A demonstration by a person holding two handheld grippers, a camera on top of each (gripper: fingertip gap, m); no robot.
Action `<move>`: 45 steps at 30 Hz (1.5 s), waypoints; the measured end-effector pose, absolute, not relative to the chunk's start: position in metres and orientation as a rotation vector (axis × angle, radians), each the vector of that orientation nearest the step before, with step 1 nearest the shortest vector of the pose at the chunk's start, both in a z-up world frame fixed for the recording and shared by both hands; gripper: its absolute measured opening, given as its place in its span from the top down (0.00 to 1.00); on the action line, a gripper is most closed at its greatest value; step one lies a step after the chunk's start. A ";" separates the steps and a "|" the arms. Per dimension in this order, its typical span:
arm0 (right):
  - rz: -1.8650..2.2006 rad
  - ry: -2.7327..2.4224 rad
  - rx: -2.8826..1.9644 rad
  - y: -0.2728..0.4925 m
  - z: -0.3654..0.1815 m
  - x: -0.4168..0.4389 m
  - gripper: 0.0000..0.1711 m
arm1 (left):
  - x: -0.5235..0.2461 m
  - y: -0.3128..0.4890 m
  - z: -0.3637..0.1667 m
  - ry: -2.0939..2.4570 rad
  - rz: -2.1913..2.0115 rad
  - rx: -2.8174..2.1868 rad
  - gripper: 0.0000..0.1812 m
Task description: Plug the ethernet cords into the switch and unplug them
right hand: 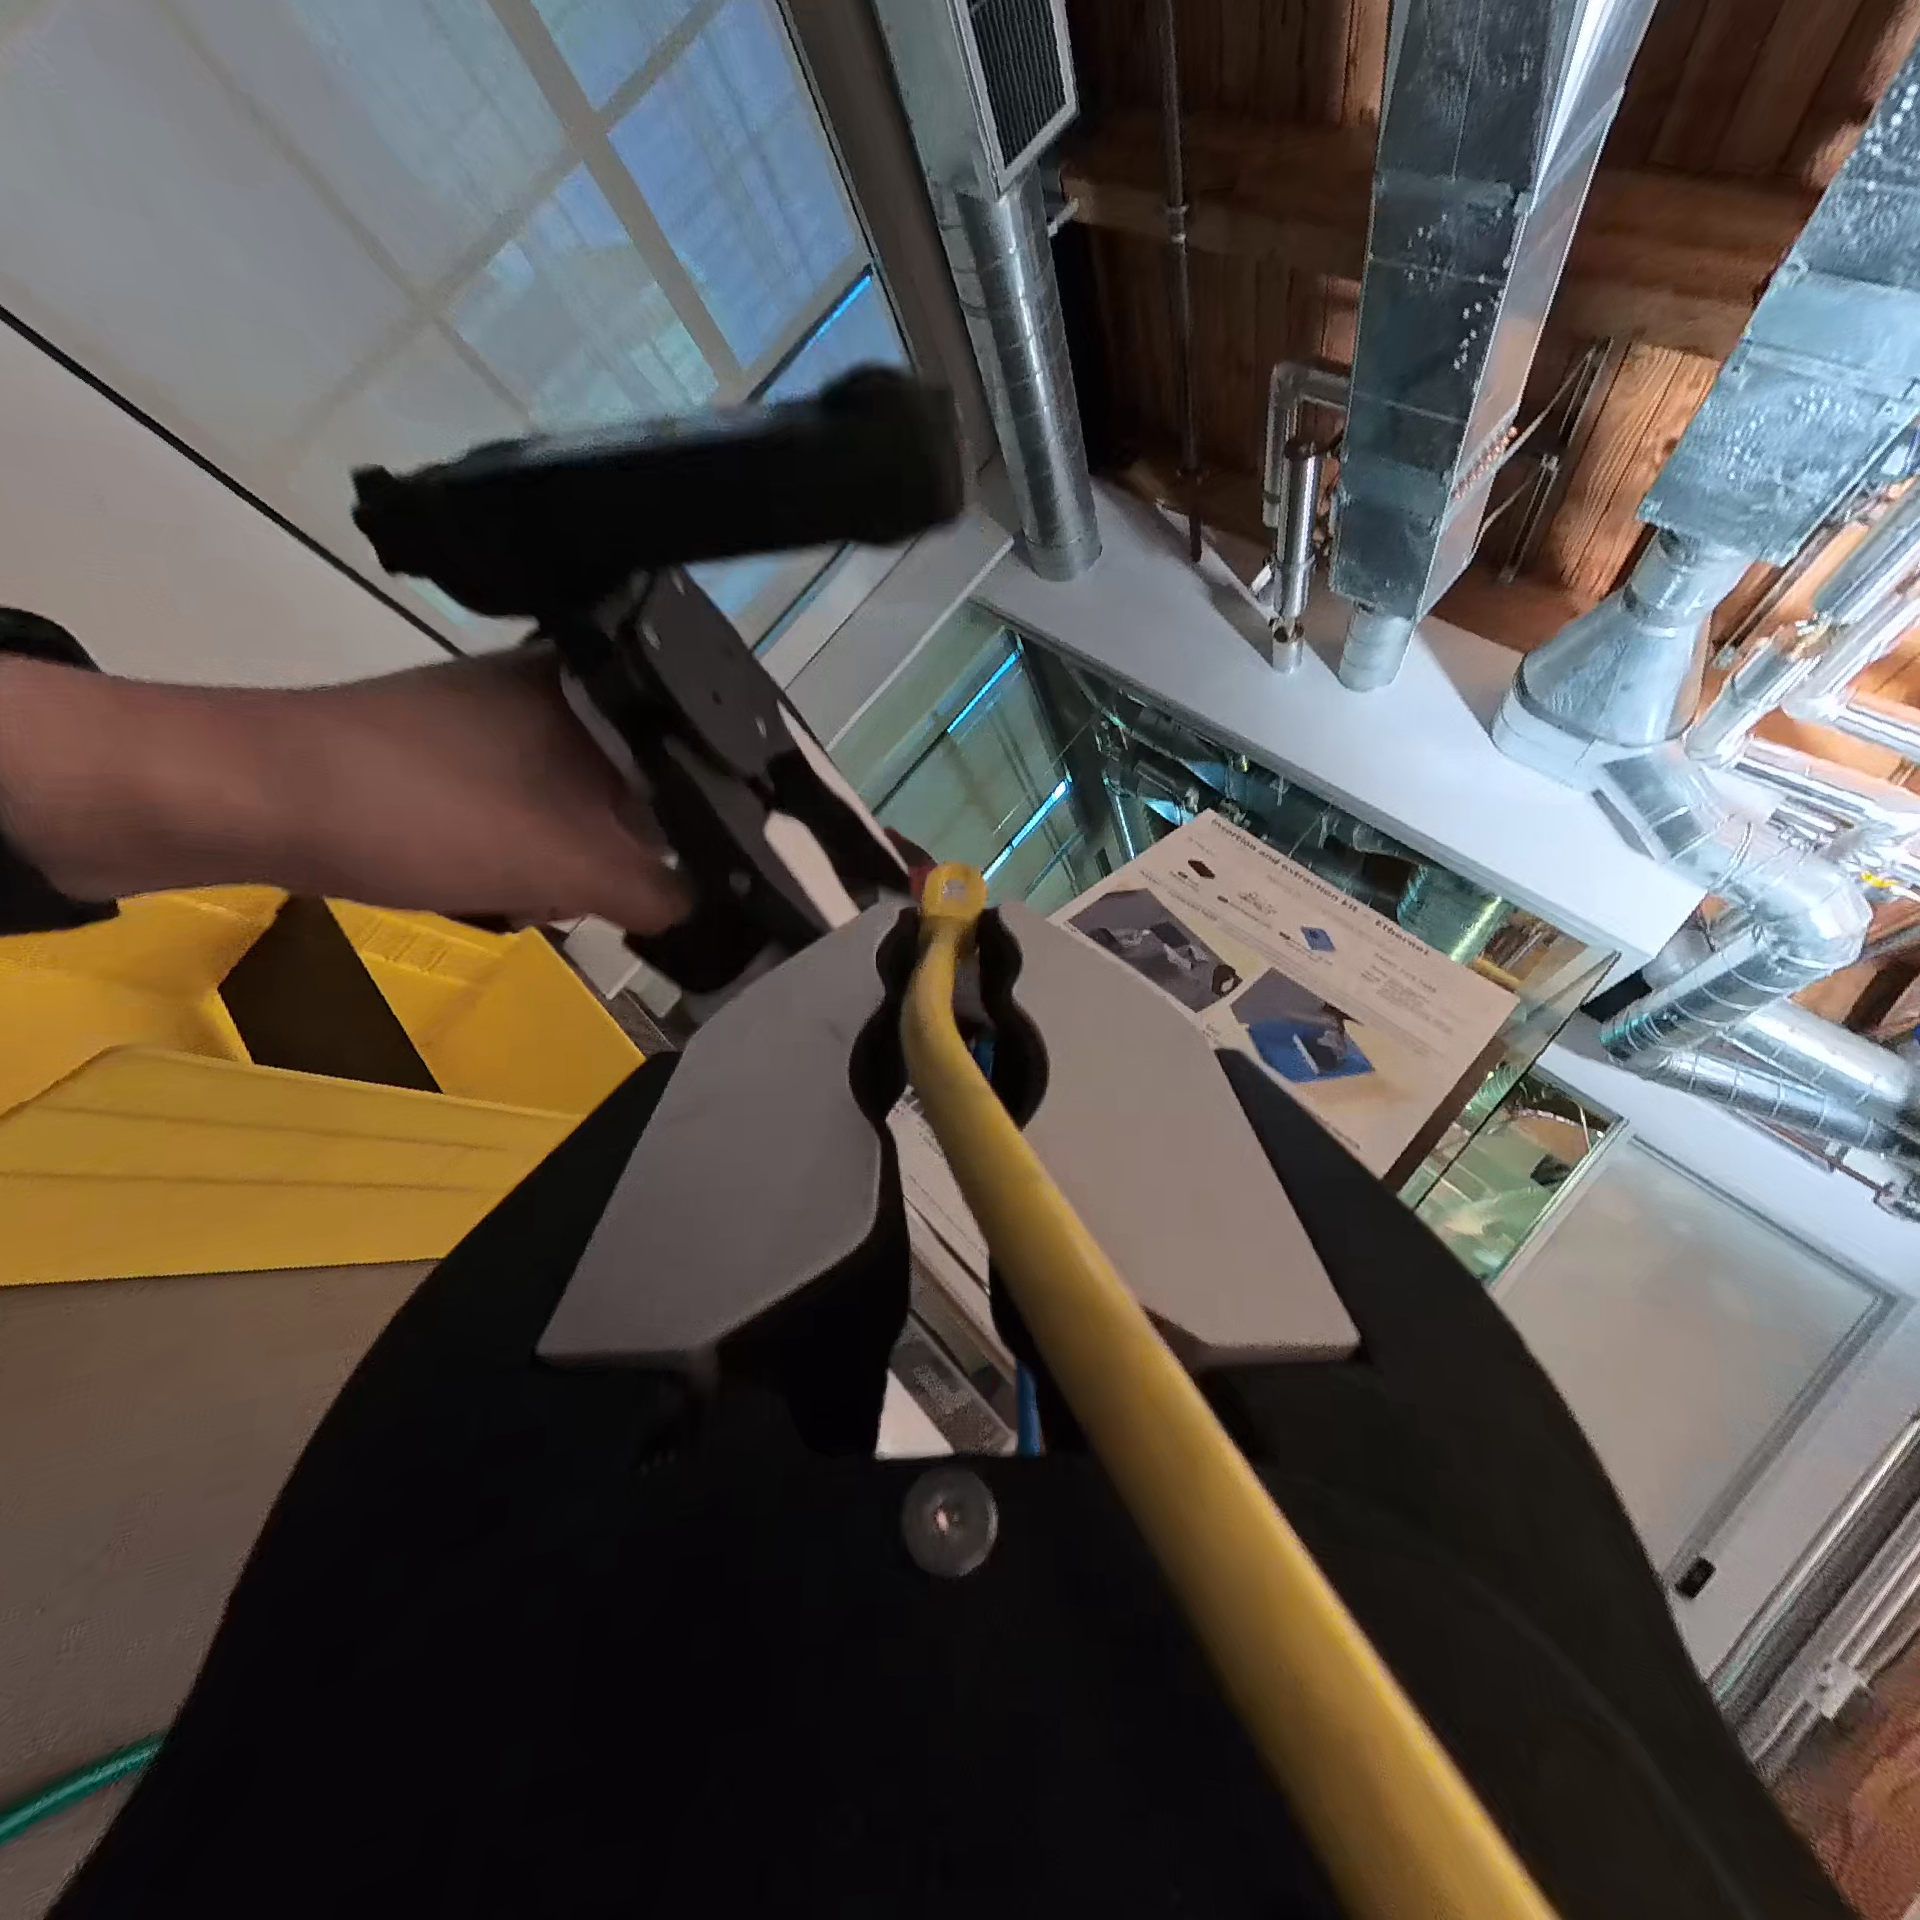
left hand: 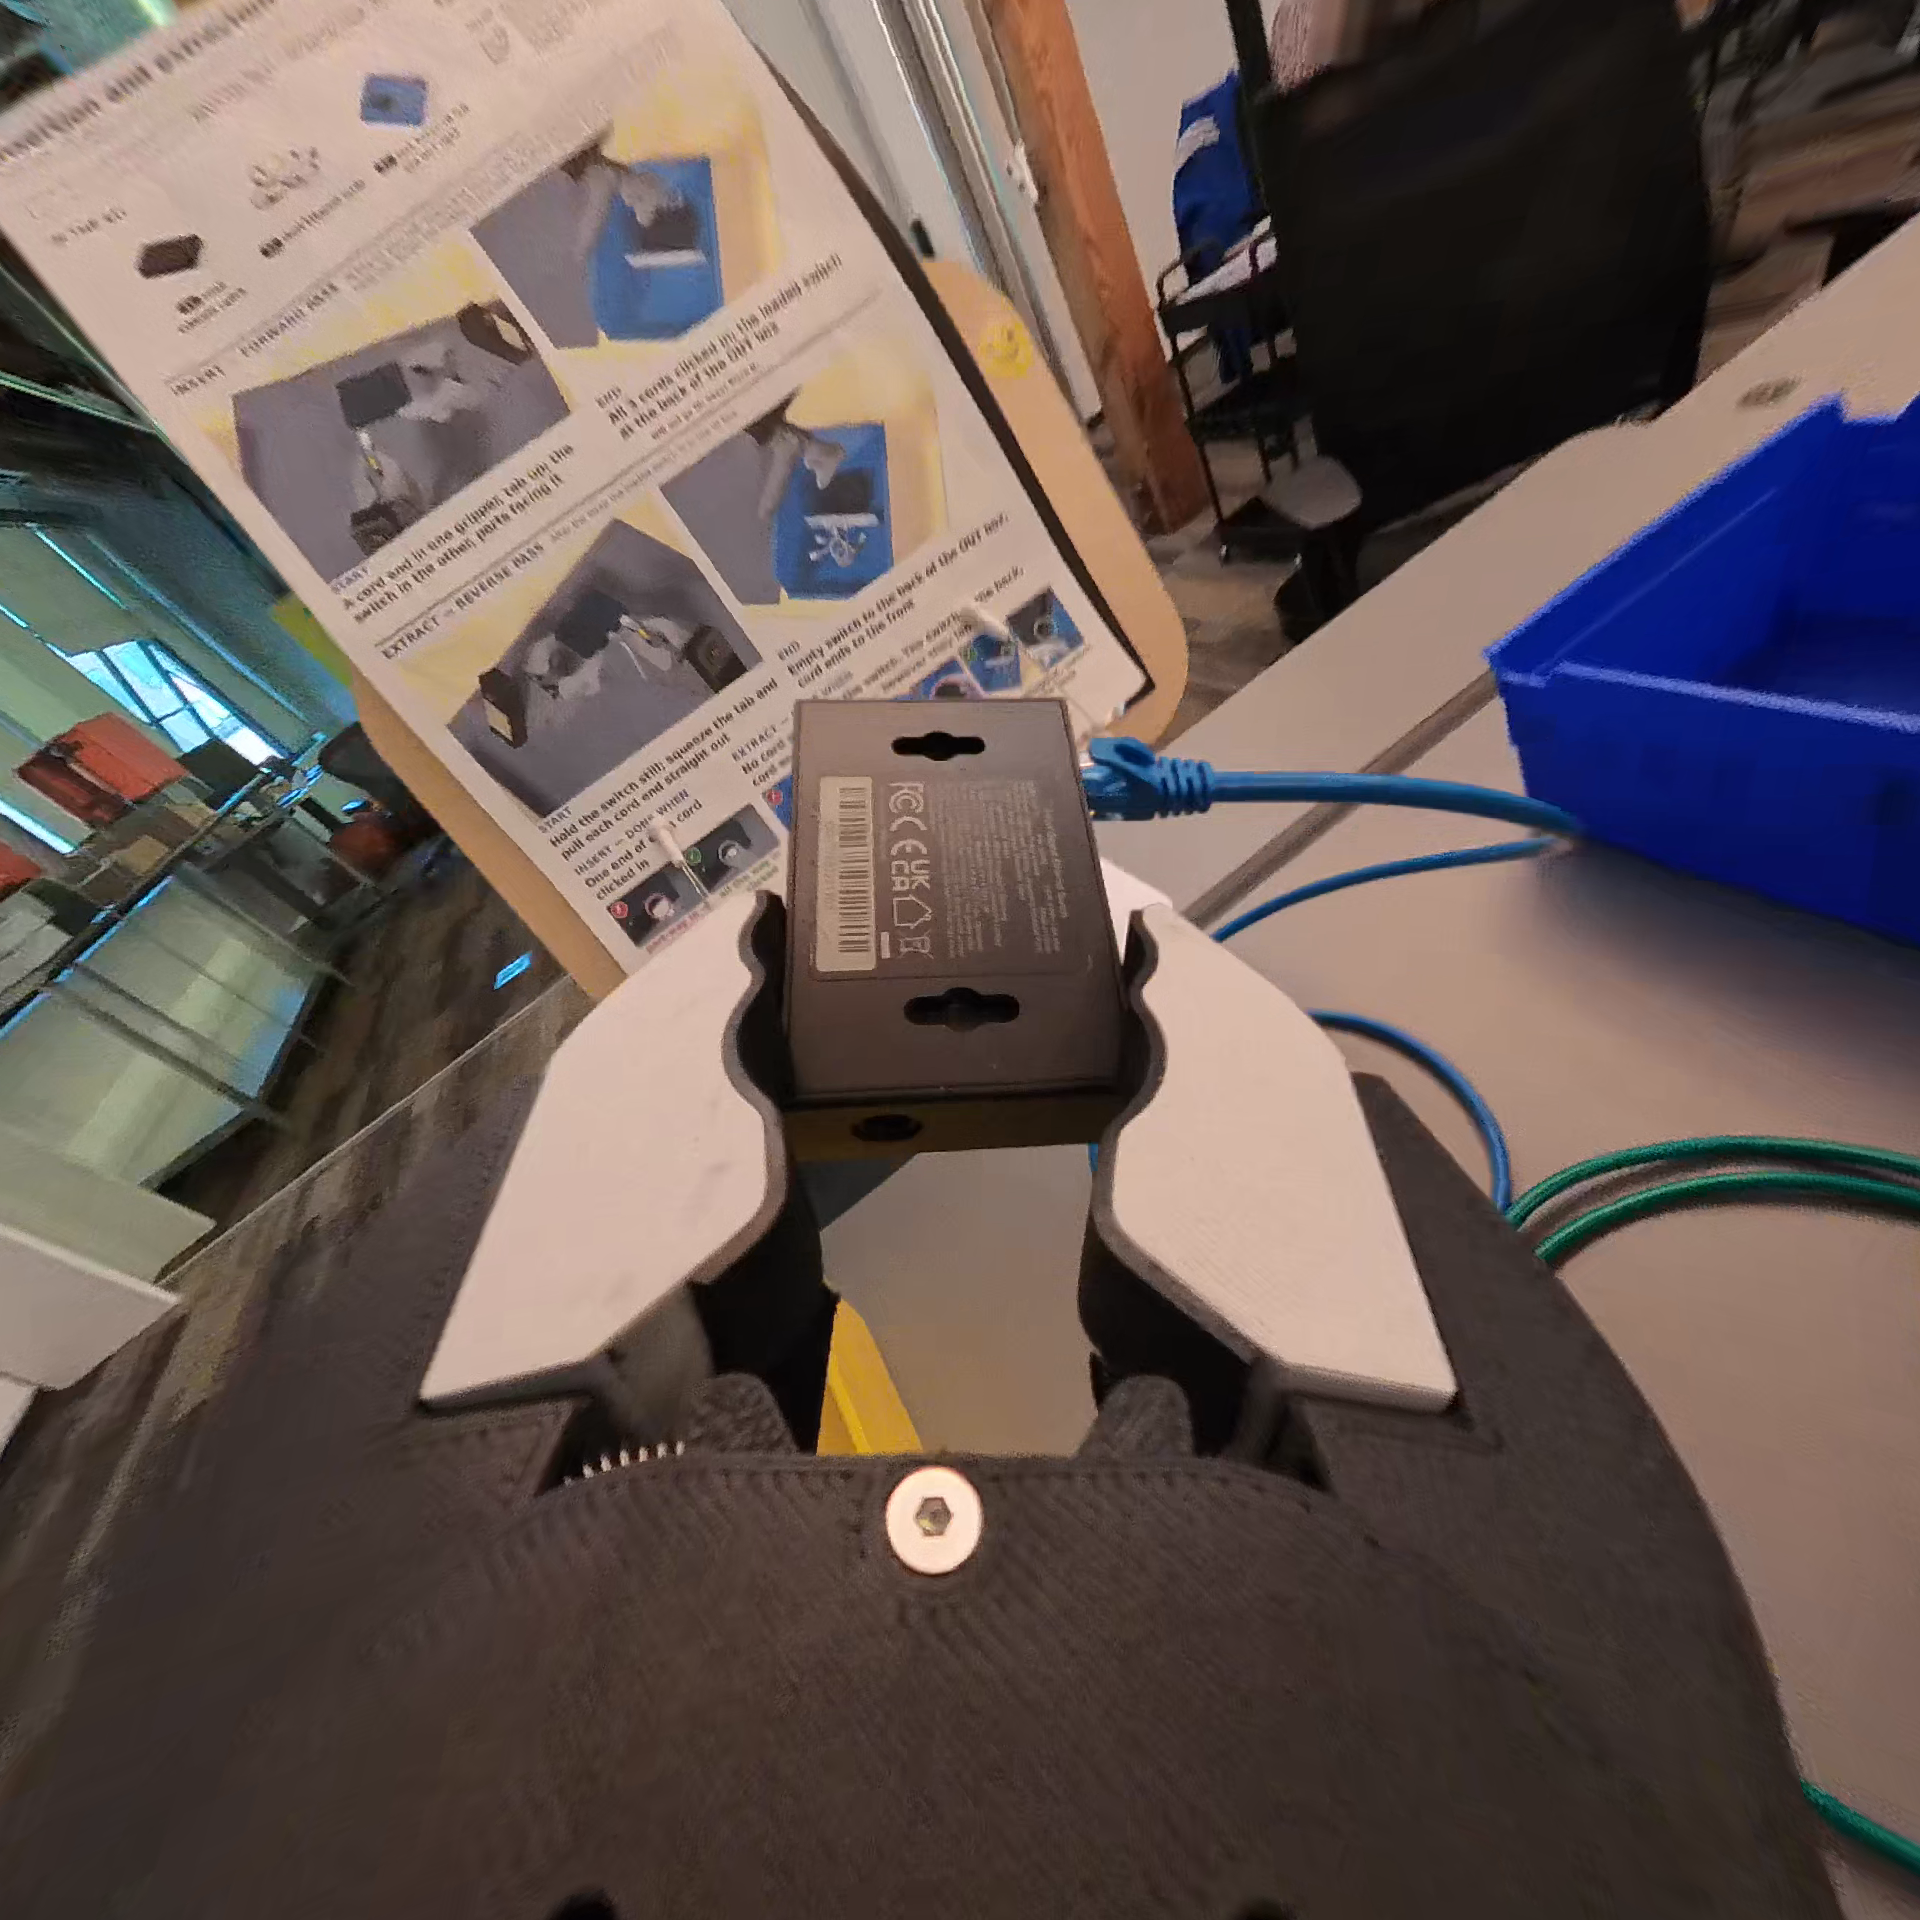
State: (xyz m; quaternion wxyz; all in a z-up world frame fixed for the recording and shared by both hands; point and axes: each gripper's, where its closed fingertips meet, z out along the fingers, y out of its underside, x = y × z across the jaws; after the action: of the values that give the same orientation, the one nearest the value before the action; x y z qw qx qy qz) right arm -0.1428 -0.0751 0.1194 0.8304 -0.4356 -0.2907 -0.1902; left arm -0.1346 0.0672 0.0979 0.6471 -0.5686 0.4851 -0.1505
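In the left wrist view my left gripper (left hand: pixel 940 935) is shut on a black switch (left hand: pixel 945 894), held above the table with its labelled underside up. A blue ethernet cord (left hand: pixel 1143 781) has its plug against the switch's far right side and looks plugged in. It trails right toward the blue bin. In the right wrist view my right gripper (right hand: pixel 948 930) is shut on a yellow cord (right hand: pixel 1039 1174), whose end (right hand: pixel 954 891) sticks out past the fingertips. The left gripper (right hand: pixel 727 800), held by a hand (right hand: pixel 416 790), is close ahead on the left. The switch's ports are hidden.
A blue bin (left hand: pixel 1704 717) stands on the grey table (left hand: pixel 1558 1039) at right. A green cord (left hand: pixel 1704 1174) lies beside it and shows in the right wrist view (right hand: pixel 73 1787). A yellow bin (right hand: pixel 260 1122) is at left. An instruction poster (left hand: pixel 582 416) stands behind. Spacing between my two grippers at the tips: around 15 cm.
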 end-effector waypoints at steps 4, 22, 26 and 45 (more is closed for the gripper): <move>-0.382 -0.579 -0.959 -0.070 0.116 -0.136 0.93 | -0.148 0.055 0.124 1.047 -0.510 -1.260 0.67; -0.437 -0.520 -0.897 -0.089 0.145 -0.123 0.93 | -0.126 -0.024 0.143 1.128 -1.378 -1.211 0.67; -0.453 -0.535 -0.915 -0.090 0.149 -0.123 0.93 | -0.126 -0.032 0.145 1.147 -1.432 -1.184 0.67; -0.349 -0.666 -1.038 -0.092 0.154 -0.132 0.93 | -0.128 -0.047 0.148 1.218 -1.515 -1.097 0.66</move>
State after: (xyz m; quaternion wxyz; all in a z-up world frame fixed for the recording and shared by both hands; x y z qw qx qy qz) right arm -0.1318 -0.0918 0.1535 0.8015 -0.4843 -0.3107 -0.1626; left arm -0.1285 -0.0468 0.1477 0.4393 -0.4415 0.4903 -0.6096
